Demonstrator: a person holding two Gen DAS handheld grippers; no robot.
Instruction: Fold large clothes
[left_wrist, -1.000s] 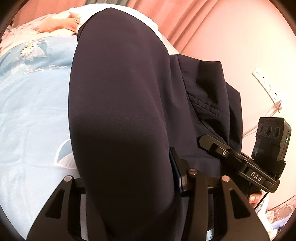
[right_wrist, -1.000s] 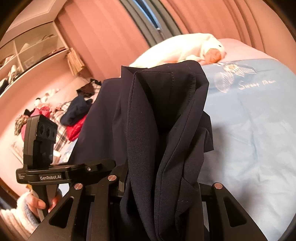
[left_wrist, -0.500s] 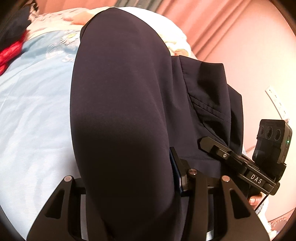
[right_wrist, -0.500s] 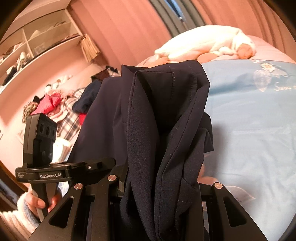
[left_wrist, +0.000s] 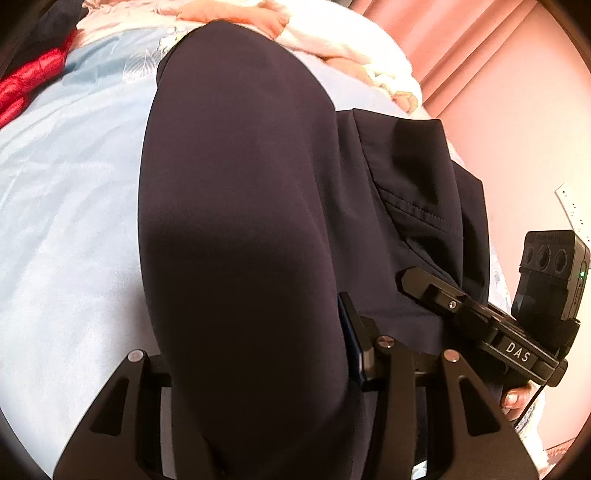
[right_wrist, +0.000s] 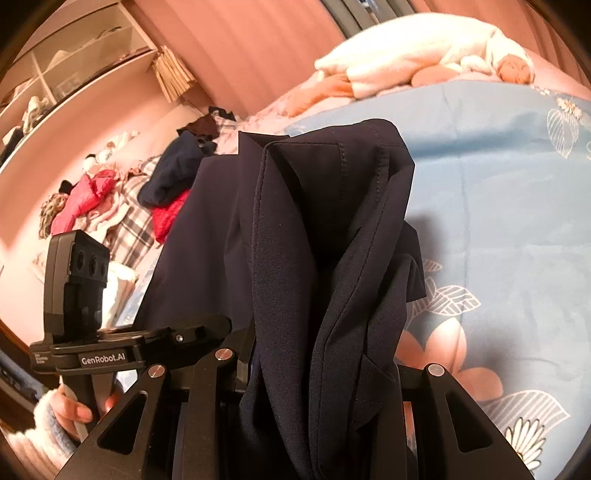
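Note:
A large dark navy garment (left_wrist: 240, 221) hangs between my two grippers above the bed. In the left wrist view it drapes over my left gripper (left_wrist: 258, 354), which is shut on it, and only the right blue pad (left_wrist: 351, 339) shows beside the cloth. From the right, the right gripper (left_wrist: 413, 284) reaches into the same cloth. In the right wrist view, bunched folds of the garment (right_wrist: 332, 240) rise from my right gripper (right_wrist: 325, 373), shut on them, its fingertips hidden. The left gripper (right_wrist: 207, 328) holds the cloth at the left, with a person's hand (right_wrist: 74, 410) below it.
A light blue flowered bedspread (left_wrist: 66, 221) (right_wrist: 517, 221) lies under the garment. White and pink bedding (right_wrist: 406, 62) is heaped at the far end. A pile of clothes (right_wrist: 110, 199) with a red jacket (left_wrist: 26, 85) lies along the bed's side. Shelves (right_wrist: 74, 74) and curtains stand behind.
Both grippers have carried the garment across the bed and slightly lower. The clothes pile and red jacket have swung into view, and the bedspread's flowers look closer. Both grips are unchanged.

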